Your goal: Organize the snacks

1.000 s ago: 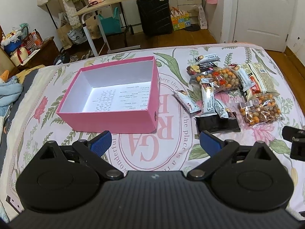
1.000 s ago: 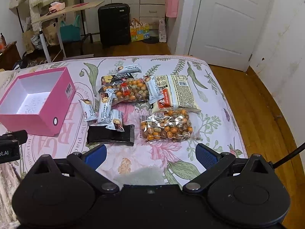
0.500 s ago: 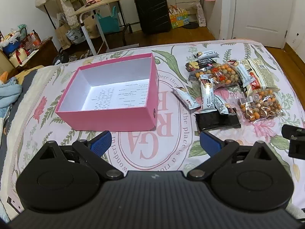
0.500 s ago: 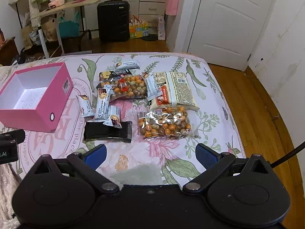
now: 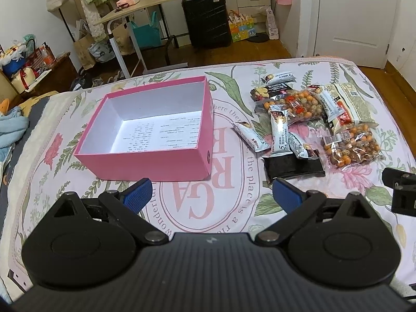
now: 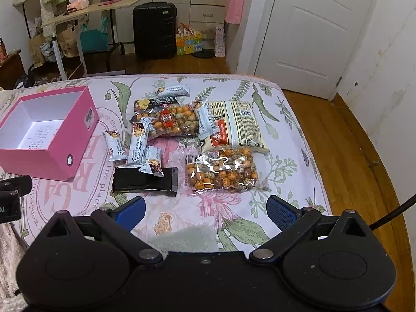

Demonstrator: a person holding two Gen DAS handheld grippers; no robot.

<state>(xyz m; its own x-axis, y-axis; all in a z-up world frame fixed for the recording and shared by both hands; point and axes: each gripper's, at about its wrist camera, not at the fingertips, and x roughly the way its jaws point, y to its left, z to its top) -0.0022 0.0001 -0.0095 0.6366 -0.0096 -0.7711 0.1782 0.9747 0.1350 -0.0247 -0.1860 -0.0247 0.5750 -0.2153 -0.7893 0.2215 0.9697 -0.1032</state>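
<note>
An empty pink box [image 5: 145,163] with a white inside sits on the floral bedspread; it also shows at the left of the right wrist view [image 6: 56,143]. To its right lies a pile of snacks: two clear bags of coated nuts [image 6: 222,171] [image 6: 173,122], a black packet [image 6: 145,180], several white snack bars [image 6: 139,143] and a cream packet [image 6: 238,127]. My left gripper [image 5: 212,195] is open and empty, in front of the box. My right gripper [image 6: 205,209] is open and empty, in front of the nearer nut bag.
The bed [image 5: 221,208] ends at a wooden floor on the right [image 6: 345,140]. Beyond the bed stand a black suitcase [image 5: 206,19], a rolling side table [image 5: 145,2], bags and a white door [image 6: 309,28].
Both grippers have pulled back and risen slightly, so the box and snacks sit a little farther away in both views. Nothing on the bed has moved.
</note>
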